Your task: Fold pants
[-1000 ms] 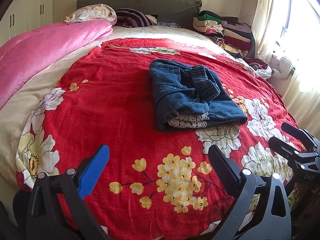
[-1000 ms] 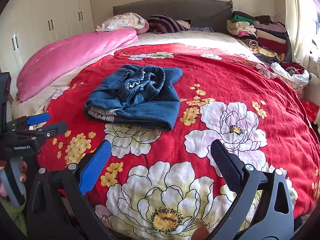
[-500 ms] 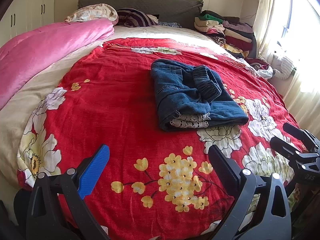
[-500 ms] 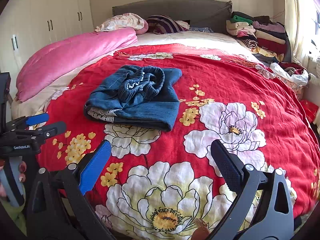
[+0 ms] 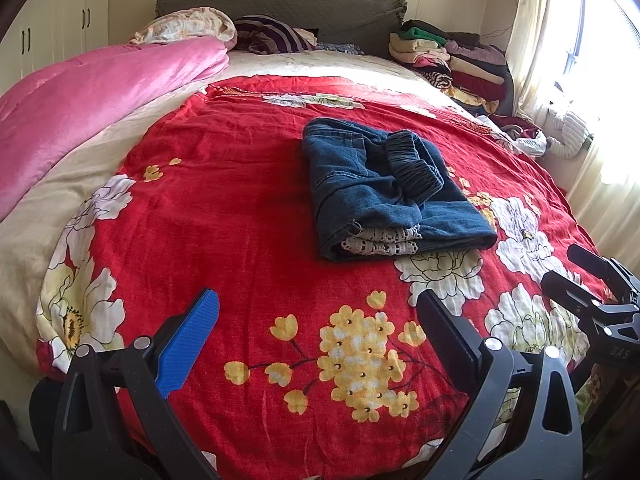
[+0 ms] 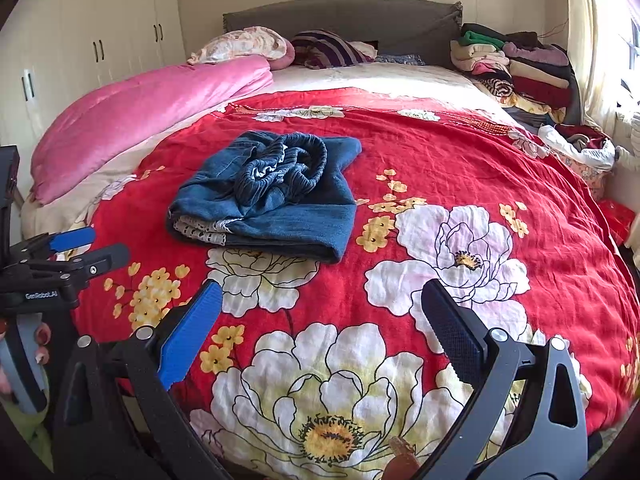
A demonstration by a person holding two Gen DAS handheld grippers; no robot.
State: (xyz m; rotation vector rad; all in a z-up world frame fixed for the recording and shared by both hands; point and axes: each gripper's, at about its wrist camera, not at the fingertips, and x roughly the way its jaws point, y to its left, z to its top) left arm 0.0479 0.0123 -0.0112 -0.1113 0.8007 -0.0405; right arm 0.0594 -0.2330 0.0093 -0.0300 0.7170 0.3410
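Note:
The blue denim pants (image 5: 384,188) lie folded in a compact bundle on the red flowered bedspread (image 5: 240,208), with the elastic waistband bunched on top and white lace trim showing at the near edge. In the right wrist view the same pants (image 6: 272,200) sit left of centre. My left gripper (image 5: 316,312) is open and holds nothing, well short of the pants near the bed's foot. My right gripper (image 6: 320,304) is open too, with nothing between its fingers, also back from the pants. Each gripper shows at the edge of the other's view.
A pink quilt (image 5: 80,96) lies along the bed's left side. Pillows (image 5: 188,26) rest by the grey headboard (image 5: 280,4). A stack of folded clothes (image 5: 452,60) sits at the far right corner by the curtain. White wardrobes (image 6: 96,48) stand at the left.
Both views shift only slightly; the pants lie as before and both grippers stay open.

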